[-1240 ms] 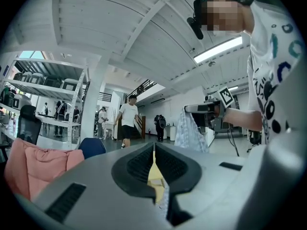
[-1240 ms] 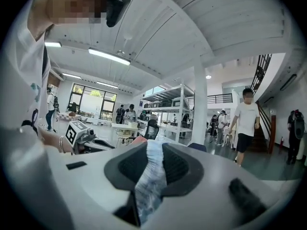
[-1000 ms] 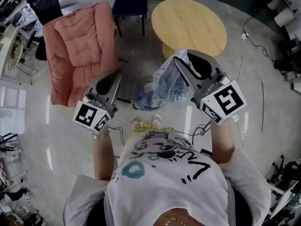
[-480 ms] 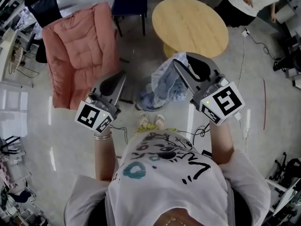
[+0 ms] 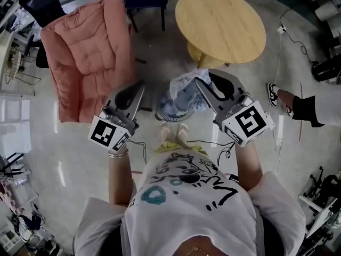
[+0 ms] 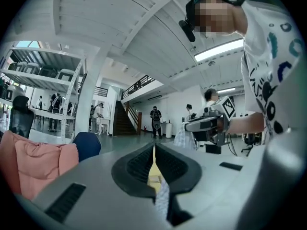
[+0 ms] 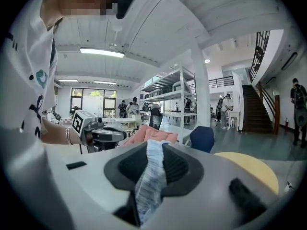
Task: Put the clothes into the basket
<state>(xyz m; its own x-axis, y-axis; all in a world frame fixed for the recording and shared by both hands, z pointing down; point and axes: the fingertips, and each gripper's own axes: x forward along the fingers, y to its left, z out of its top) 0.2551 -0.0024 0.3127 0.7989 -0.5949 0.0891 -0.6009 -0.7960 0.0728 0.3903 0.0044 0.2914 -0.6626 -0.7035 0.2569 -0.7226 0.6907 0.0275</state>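
Beneath the right tool [image 5: 204,79], clamped on a pale blue patterned garment [image 5: 184,92], sits seemingly a round basket [image 5: 169,116]; lower centred, then release. Left tool [image 5: 138,87] closed, empty.

**No words or numbers to read**

In the head view, the left cube [image 5: 109,134] on the left gripper [image 5: 140,85], at 9 o'clock, and the right cube [image 5: 249,122] on the right gripper [image 5: 201,80], at 3 o'clock, show only black and white square patterns, not letters. The white shirt [image 5: 186,193] at 6 o'clock has black scribbles and blue-green shapes, but they spell no word that can be read.
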